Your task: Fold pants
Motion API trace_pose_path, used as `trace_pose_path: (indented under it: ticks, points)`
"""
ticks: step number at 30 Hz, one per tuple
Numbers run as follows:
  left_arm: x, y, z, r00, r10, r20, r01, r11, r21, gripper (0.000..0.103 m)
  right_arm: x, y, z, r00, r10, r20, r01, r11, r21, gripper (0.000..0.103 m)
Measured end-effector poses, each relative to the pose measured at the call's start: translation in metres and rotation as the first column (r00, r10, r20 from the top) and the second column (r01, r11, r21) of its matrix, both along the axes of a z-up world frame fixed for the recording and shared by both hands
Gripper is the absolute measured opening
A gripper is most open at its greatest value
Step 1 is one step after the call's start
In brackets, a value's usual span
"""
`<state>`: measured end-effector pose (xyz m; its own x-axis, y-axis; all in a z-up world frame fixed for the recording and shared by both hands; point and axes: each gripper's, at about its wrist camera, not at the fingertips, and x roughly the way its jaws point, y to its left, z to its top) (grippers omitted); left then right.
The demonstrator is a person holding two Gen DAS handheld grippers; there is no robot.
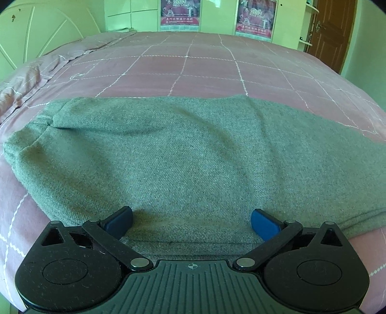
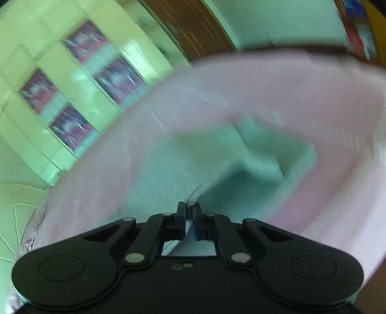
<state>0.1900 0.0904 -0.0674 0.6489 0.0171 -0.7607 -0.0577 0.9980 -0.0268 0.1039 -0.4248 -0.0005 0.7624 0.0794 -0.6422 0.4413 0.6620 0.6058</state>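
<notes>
Grey-green pants lie flat across the near part of the pink bed, running left to right, with a folded layer at the left end. My left gripper is open, low over the near edge of the pants, its blue pads apart on the cloth. In the blurred right wrist view, my right gripper is shut on a pinch of the pants and holds that part lifted, with the cloth hanging folded beyond the fingers.
The pink quilted bedcover stretches away behind the pants. A crumpled pink sheet lies at the left by the headboard. Wardrobe doors with posters stand behind, and a brown door at the right.
</notes>
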Motion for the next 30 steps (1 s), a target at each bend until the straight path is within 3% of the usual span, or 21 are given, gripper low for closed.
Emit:
trace_pose_path:
  ticks: [1, 3, 9, 11, 19, 23, 24, 25, 27, 30]
  points:
    - [-0.001, 0.002, 0.001, 1.000, -0.010, -0.003, 0.010, 1.000, -0.002, 0.103, -0.011, -0.010, -0.005, 0.997, -0.059, 0.056, 0.054, 0.995, 0.079, 0.000]
    - [-0.002, 0.006, 0.003, 1.000, -0.024, -0.006, 0.024, 1.000, -0.010, 0.103, -0.024, -0.022, -0.004, 0.982, -0.146, 0.117, 0.128, 0.981, 0.145, 0.014]
    - [-0.004, 0.014, 0.002, 1.000, -0.024, 0.003, 0.025, 0.999, -0.045, 0.103, -0.020, -0.042, -0.013, 0.961, -0.235, 0.144, 0.191, 0.946, 0.262, 0.022]
    - [-0.004, 0.014, 0.001, 1.000, -0.025, 0.003, 0.025, 0.999, -0.040, 0.103, -0.023, -0.045, -0.017, 0.948, -0.277, 0.160, 0.222, 0.929, 0.295, 0.034]
    - [0.000, 0.015, -0.002, 1.000, -0.018, 0.000, 0.018, 0.999, -0.046, 0.103, -0.027, -0.046, -0.021, 0.930, -0.289, 0.225, 0.204, 0.919, 0.338, 0.037]
    - [-0.001, 0.016, -0.001, 1.000, -0.020, 0.001, 0.020, 0.999, -0.048, 0.103, -0.002, -0.055, -0.028, 0.948, -0.285, 0.140, 0.224, 0.913, 0.342, 0.034]
    - [-0.001, 0.016, -0.001, 1.000, -0.021, 0.001, 0.021, 0.999, -0.050, 0.103, 0.004, -0.056, -0.027, 0.951, -0.276, 0.140, 0.215, 0.916, 0.339, 0.025]
    - [-0.001, 0.017, -0.001, 1.000, -0.021, 0.002, 0.021, 0.998, -0.053, 0.103, 0.011, -0.055, -0.020, 0.955, -0.248, 0.164, 0.190, 0.933, 0.306, 0.000]
    - [-0.002, 0.017, -0.001, 1.000, -0.020, 0.004, 0.020, 0.998, -0.057, 0.103, 0.020, -0.043, 0.012, 0.964, -0.156, 0.217, 0.128, 0.982, 0.138, 0.000]
    - [-0.002, 0.018, -0.001, 1.000, -0.023, 0.003, 0.024, 0.998, -0.061, 0.103, 0.015, -0.027, 0.064, 0.937, -0.032, 0.348, 0.049, 0.998, -0.041, 0.000]
